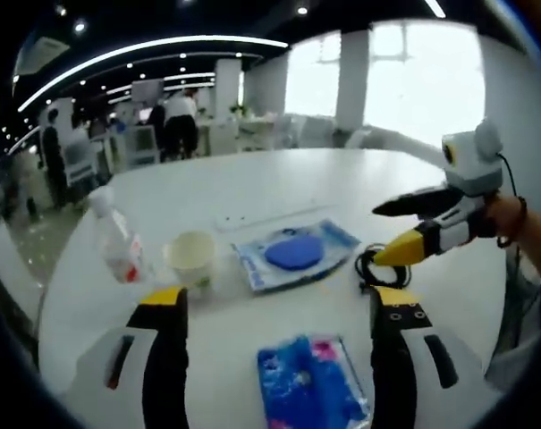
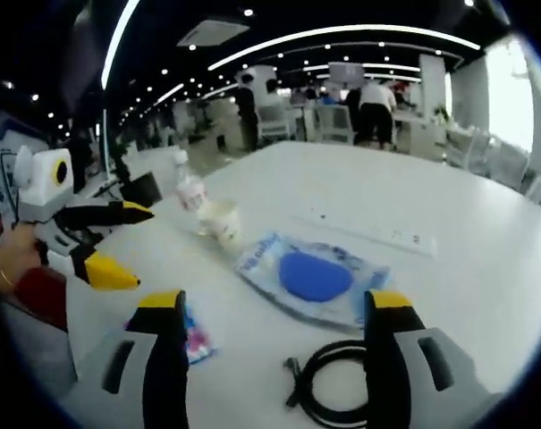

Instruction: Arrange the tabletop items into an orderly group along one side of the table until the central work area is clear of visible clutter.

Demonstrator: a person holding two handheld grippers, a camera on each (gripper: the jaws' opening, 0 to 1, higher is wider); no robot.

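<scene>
Both fingers (image 2: pixel 164 357) are standing apart while I am hovering; cable (image 2: pixel 328 384) between them, I should be lowering straight.

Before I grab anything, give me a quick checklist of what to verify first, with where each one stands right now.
1. Left gripper open and empty: ok, jaws stand apart with nothing between them.
2. Right gripper open and empty: ok, jaws stand apart over the black cable.
3. Cable free to lift: ok, it lies coiled on bare table, apart from the blue disc package.
4. Paper cup upright: ok; whether it holds liquid, cannot tell.
5. Plastic bottle stable: cannot tell, it stands close to the cup and may be touching it.
6. Central area clear: not ok, the small blue packet and the other items lie spread out.
</scene>
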